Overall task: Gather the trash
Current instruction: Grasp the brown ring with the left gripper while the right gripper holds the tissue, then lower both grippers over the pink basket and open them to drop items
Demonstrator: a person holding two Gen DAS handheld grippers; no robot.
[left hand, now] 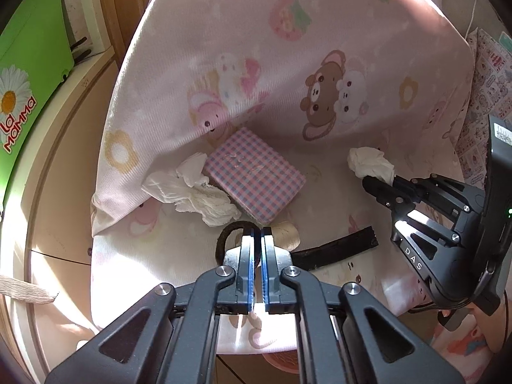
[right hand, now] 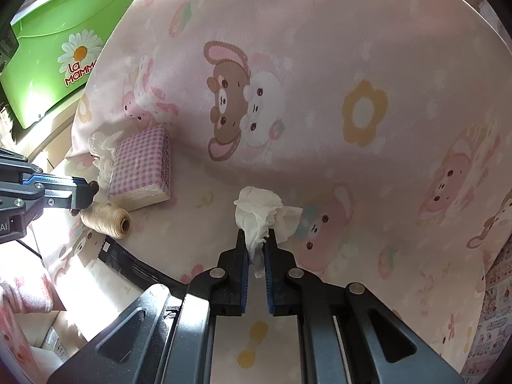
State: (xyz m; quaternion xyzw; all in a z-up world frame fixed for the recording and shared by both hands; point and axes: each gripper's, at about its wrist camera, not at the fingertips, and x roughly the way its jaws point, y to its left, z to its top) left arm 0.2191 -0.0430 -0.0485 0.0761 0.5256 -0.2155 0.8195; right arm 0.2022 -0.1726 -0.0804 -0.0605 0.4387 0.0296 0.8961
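Observation:
On the pink cartoon-print cloth (left hand: 320,32) my right gripper (right hand: 256,235) is shut on a crumpled white tissue (right hand: 257,206); the tissue bulges above the fingertips and a strip of it hangs between the pads. From the left wrist view that tissue (left hand: 371,161) sits at the right gripper's (left hand: 368,183) tip. My left gripper (left hand: 257,232) is shut, with a dark brown hair band (left hand: 225,235) pinched at its tip. A second crumpled tissue (left hand: 195,193) lies to the left, against a pink checked tissue pack (left hand: 256,176).
A cream thread spool (right hand: 107,220) lies just beyond the left fingertips. A black strip (left hand: 336,249) lies on the cloth to the right of them. A green plastic bin (left hand: 28,64) with a daisy print stands at the far left on a wooden ledge. The cloth rises steeply behind everything.

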